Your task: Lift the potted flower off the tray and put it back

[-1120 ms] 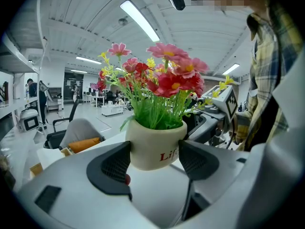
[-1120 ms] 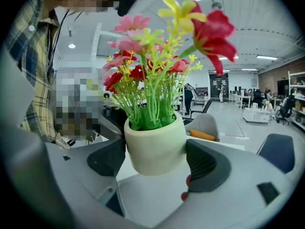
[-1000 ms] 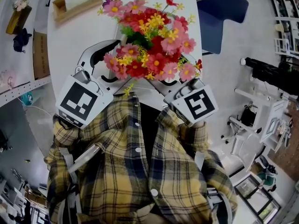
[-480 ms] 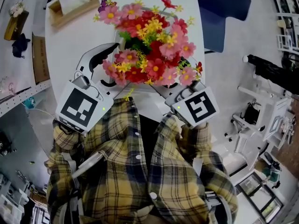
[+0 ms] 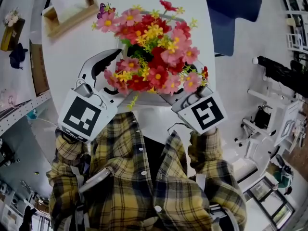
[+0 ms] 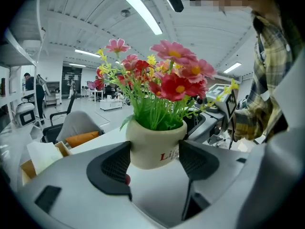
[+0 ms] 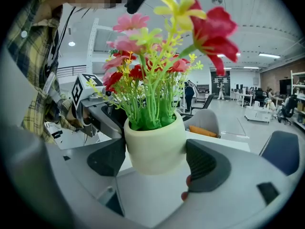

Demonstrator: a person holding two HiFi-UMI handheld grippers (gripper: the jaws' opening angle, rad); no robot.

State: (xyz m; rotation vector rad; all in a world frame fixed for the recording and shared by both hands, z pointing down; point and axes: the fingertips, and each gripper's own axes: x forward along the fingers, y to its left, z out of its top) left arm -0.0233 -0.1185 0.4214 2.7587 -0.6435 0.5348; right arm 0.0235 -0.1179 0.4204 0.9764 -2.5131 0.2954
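Though blossoms [image 5: 159, 32] hide its base overhead, potted flower [image 5: 144, 66], rounded matte cream pot [image 6: 155, 147] pinched by left tool [image 6: 153, 160] and right tool [image 7: 156, 159], ribbed black pads [image 6: 114, 163].

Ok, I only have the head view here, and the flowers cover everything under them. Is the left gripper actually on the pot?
Observer: Yes. In the left gripper view, the left gripper has its fingers against both sides of the cream pot.
Operator: And the right one?
Observer: The right gripper has its fingers pressed on the same pot.
Operator: Is the pot tipping?
Observer: No, it sits roughly upright, with red lettering facing the left gripper.
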